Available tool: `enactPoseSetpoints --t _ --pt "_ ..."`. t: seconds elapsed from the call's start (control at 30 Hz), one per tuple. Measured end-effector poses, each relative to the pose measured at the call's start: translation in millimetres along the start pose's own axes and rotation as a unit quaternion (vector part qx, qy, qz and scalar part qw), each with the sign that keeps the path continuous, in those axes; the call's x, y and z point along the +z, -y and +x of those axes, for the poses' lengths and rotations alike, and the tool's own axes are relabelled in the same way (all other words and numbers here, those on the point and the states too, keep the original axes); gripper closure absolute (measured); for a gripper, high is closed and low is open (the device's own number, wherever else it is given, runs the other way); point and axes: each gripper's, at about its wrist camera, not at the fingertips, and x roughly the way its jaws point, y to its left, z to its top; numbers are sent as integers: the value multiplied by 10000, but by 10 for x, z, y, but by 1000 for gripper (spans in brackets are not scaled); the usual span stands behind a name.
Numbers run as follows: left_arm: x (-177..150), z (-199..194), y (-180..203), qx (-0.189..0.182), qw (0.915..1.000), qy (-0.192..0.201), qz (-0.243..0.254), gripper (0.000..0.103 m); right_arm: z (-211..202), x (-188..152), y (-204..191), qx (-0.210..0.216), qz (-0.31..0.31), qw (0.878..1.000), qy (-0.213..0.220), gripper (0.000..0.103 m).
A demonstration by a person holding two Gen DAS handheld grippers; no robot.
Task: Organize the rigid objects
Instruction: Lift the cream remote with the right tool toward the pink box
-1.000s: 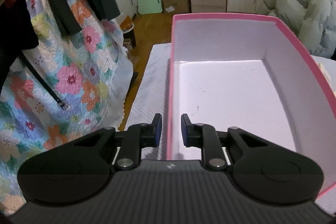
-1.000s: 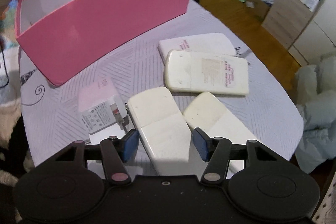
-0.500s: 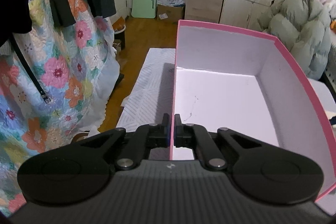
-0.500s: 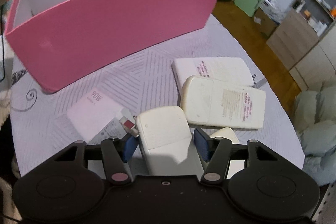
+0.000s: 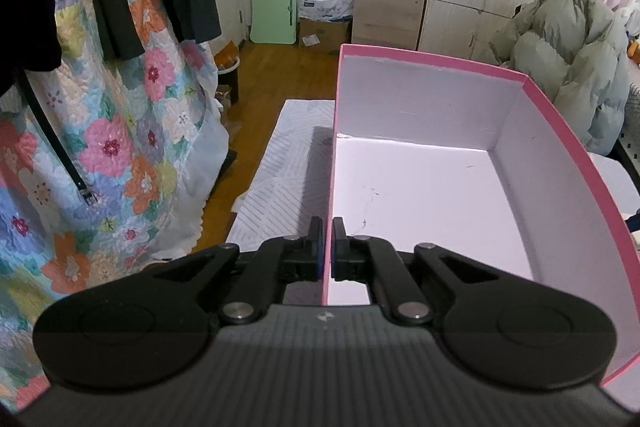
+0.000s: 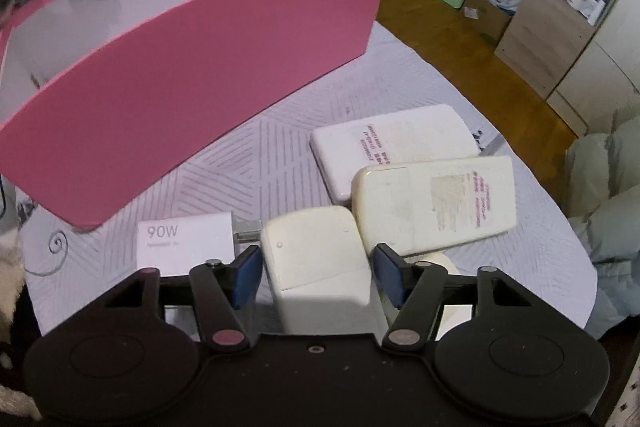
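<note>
My left gripper (image 5: 327, 251) is shut on the near left wall of the empty pink box (image 5: 552, 123), one finger outside and one inside. The same pink box (image 6: 224, 67) stands at the back left in the right wrist view. My right gripper (image 6: 318, 273) is open, with its blue pads on either side of a cream power adapter (image 6: 316, 259) that lies on the grey patterned cloth (image 6: 288, 143); a small gap shows on each side. A white 90W charger (image 6: 186, 237) lies just to its left. Two more flat white adapters (image 6: 436, 203) (image 6: 394, 141) lie beyond.
A floral quilt (image 5: 108, 147) and dark clothes hang to the left of the table. A padded jacket (image 5: 568, 55) lies at the right. The table edge drops to a wooden floor (image 5: 276, 79). Shelves and cupboards stand at the back.
My left gripper has closed on the box wall and lifted its view a little. My right gripper has moved forward and down around the cream adapter.
</note>
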Motion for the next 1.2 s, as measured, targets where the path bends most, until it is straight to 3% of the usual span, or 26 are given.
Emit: enactPoseSetpoints --t 0.17,0.57,1.2 --pt "-2 0 35 47 10000 55 19 100 -23 31 8 -313 398 9987 -27 40" --pt "-14 -7 26 11 9999 125 -4 100 -586 -47 -159 -1022 852 9880 790 43" --pt "-50 -6 13 -47 9996 283 -8 100 -1282 207 -304 -1389 1141 9718 1524 45"
